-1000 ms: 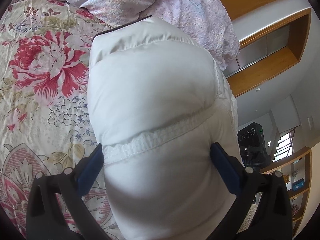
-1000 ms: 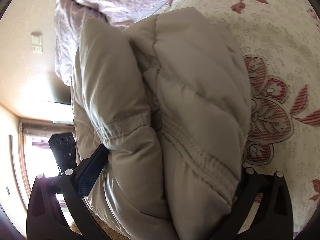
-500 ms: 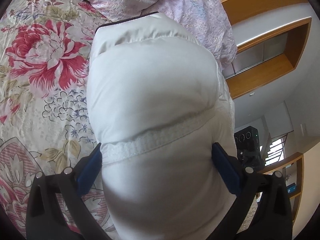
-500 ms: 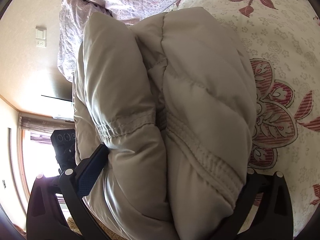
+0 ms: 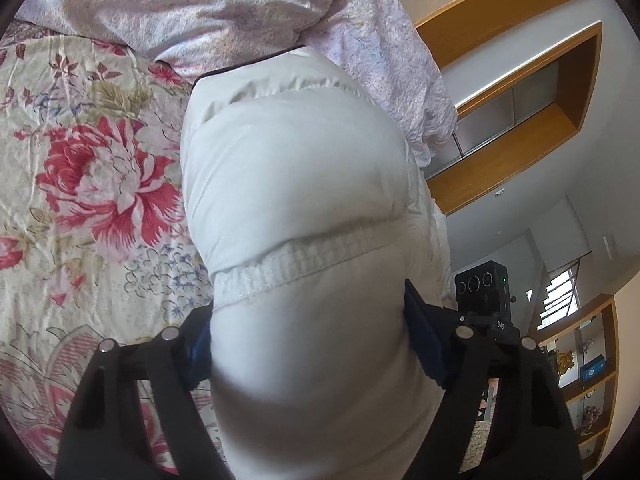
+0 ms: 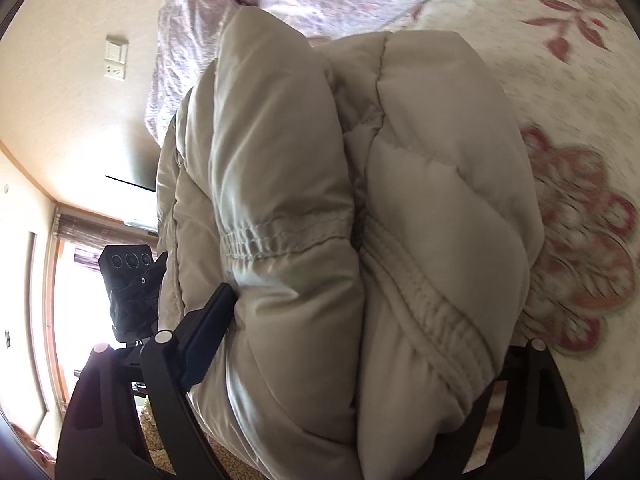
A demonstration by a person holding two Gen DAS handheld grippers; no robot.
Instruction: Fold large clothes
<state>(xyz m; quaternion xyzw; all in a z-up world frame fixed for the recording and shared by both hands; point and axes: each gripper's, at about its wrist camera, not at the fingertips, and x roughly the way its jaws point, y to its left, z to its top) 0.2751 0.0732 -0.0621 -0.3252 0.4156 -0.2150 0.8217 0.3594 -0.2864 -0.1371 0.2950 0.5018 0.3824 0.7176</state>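
Because the puffy jacket (image 5: 296, 184) is light, soft and slick, your left gripper (image 5: 308, 344) and right gripper (image 6: 360, 344), jaws just closing, squeeze its folded bulk; hold by the stitched seams.

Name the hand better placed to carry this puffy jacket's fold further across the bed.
Neither clearly; both share it. The left gripper and right gripper have just been closing, each clamping a thick bundle of the puffy jacket over the floral bedspread. The left holds one smooth layer, so it leads slightly.
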